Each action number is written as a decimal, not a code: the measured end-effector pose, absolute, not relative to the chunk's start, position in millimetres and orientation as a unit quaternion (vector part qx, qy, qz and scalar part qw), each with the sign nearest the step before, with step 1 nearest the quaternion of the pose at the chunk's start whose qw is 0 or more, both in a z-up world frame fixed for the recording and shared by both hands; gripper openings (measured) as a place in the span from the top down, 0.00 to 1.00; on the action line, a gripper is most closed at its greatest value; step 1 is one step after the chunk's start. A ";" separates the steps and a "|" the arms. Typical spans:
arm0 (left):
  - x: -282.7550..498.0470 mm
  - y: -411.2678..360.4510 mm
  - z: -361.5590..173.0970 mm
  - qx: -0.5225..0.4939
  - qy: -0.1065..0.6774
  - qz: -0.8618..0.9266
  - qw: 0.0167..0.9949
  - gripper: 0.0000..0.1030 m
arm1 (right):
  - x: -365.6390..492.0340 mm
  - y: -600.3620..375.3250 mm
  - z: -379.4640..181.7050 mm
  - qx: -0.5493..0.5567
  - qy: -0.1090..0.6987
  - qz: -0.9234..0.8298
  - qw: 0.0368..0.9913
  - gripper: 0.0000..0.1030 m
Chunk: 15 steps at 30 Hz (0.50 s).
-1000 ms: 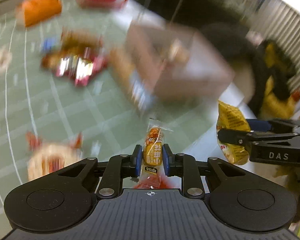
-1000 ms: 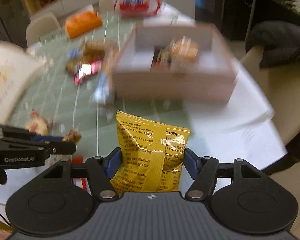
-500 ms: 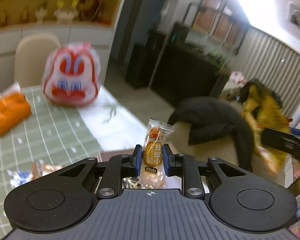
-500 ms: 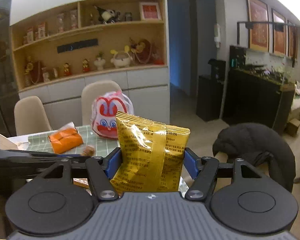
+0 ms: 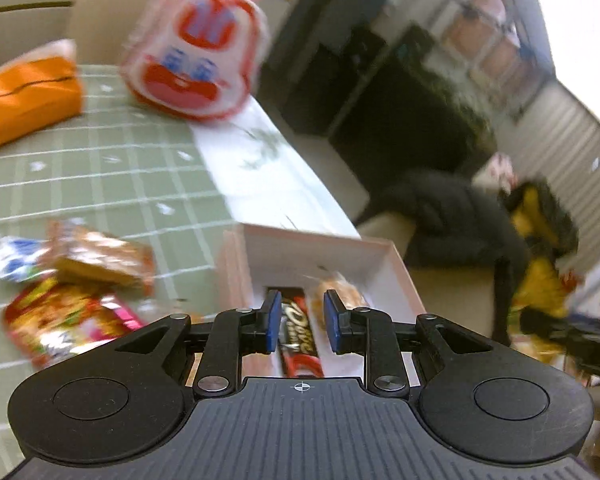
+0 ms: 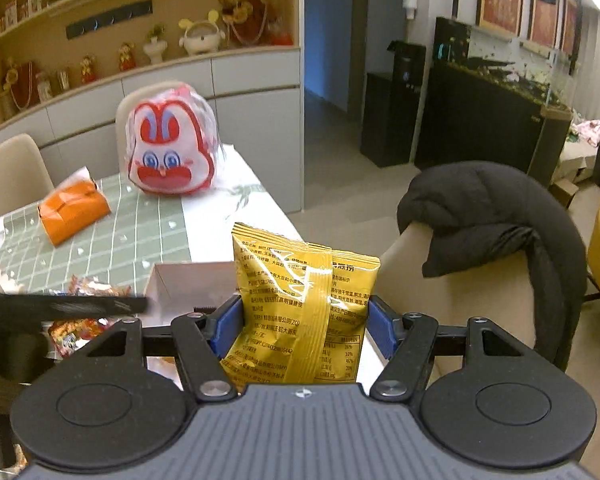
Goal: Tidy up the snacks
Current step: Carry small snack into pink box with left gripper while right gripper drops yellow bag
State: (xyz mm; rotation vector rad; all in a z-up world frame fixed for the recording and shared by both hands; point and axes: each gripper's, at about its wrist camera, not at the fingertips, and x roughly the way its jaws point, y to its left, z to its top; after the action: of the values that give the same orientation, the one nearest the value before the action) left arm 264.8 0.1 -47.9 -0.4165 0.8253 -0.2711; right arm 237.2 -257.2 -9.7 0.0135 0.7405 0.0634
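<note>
1. Left wrist view: the left gripper [image 5: 302,322] hangs over the pink box [image 5: 380,252], its fingers apart with nothing between them.
2. Inside the box lie a dark chocolate bar [image 5: 300,336] and a pale wrapped bun [image 5: 342,292]; whether other snacks lie under the gripper cannot be told.
3. Right wrist view: the right gripper [image 6: 303,328] is clamped on a yellow snack bag [image 6: 304,308], held upright in the air above the near edge of the tabletop [image 6: 148,236], just beside the box [image 6: 188,284].
4. Still loose on the tabletop, beside the box: a red-and-yellow packet [image 5: 64,322], an orange-brown packet [image 5: 100,256] and a blue-and-white wrapper [image 5: 10,258]. An orange pack [image 5: 30,94] and a rabbit-face bag [image 5: 196,50] sit toward the far edge.
5. Judgement: the work looks partly done; the yellow bag seems next for the box, then the loose packets.
</note>
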 end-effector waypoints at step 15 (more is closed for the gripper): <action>125.6 113.8 -74.0 -0.163 0.455 0.045 0.874 0.74 | 315.4 -182.3 -66.1 0.001 0.398 0.113 0.911 0.32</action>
State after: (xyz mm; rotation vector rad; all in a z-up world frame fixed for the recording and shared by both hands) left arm 125.6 113.8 -74.0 -0.3399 0.9505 0.0942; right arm 315.4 -182.3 -66.1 0.0015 0.8198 0.2325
